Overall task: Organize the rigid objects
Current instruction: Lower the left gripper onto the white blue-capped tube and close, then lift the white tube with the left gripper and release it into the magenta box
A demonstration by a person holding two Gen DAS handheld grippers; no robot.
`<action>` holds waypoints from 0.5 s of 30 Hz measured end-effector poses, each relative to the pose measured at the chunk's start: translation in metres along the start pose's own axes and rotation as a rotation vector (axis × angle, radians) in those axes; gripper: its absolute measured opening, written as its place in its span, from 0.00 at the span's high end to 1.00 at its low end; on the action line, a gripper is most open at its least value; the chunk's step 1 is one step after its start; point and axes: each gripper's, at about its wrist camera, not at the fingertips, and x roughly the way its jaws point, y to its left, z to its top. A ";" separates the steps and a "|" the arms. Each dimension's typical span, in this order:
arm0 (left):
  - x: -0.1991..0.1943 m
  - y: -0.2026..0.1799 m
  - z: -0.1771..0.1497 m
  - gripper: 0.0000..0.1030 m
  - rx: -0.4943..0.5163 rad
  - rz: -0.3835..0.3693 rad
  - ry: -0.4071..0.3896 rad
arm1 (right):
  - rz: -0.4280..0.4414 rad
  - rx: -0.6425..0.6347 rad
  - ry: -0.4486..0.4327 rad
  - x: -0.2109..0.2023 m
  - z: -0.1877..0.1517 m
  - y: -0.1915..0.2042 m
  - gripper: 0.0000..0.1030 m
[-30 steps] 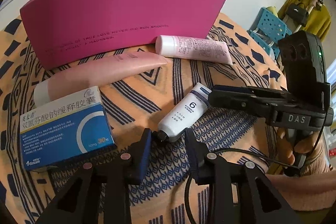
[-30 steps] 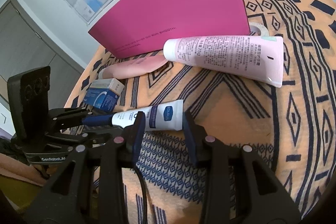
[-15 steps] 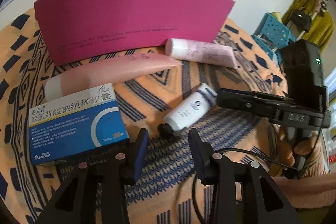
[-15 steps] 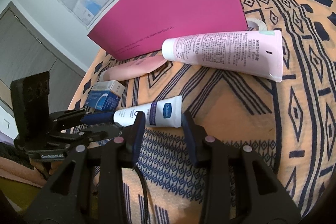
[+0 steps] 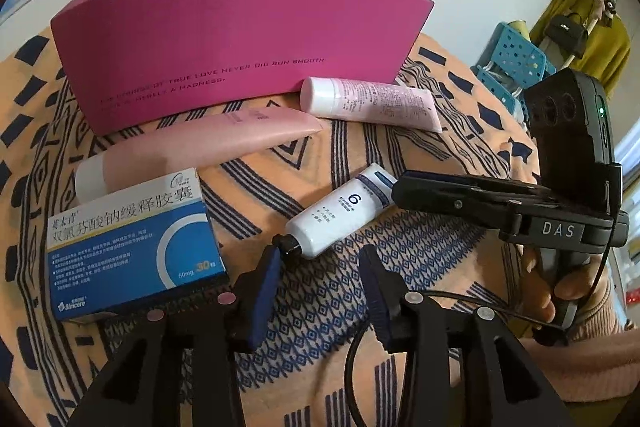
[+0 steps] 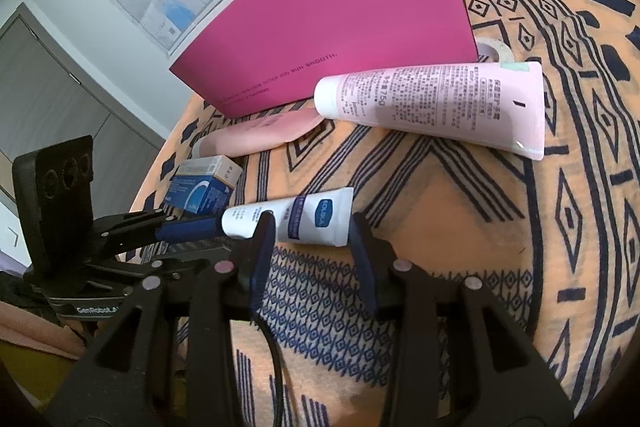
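Left hand-held gripper point(image 5: 320, 267) newly off tube point(image 5: 340, 211)

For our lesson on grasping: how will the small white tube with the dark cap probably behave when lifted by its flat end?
The small white tube looks light, so it should lift easily. Its body looks soft, so it may dent under the pads. Lying flat on the patterned cloth, with one flat crimped end, it seems unlikely to roll.

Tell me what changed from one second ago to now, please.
The left gripper let go of the black cap of the small white tube: its jaws stand a little wider, and the cap lies just ahead of them. The right gripper, the blue box, both pink tubes and the pink box stayed as they were.
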 end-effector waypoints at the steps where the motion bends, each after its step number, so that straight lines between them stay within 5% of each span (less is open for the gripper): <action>1: 0.000 0.000 0.001 0.60 -0.001 -0.001 -0.002 | 0.002 0.003 -0.005 -0.001 0.000 0.000 0.60; 15: -0.007 0.001 0.009 0.55 0.007 -0.002 -0.044 | 0.010 0.000 -0.039 -0.005 0.004 0.004 0.60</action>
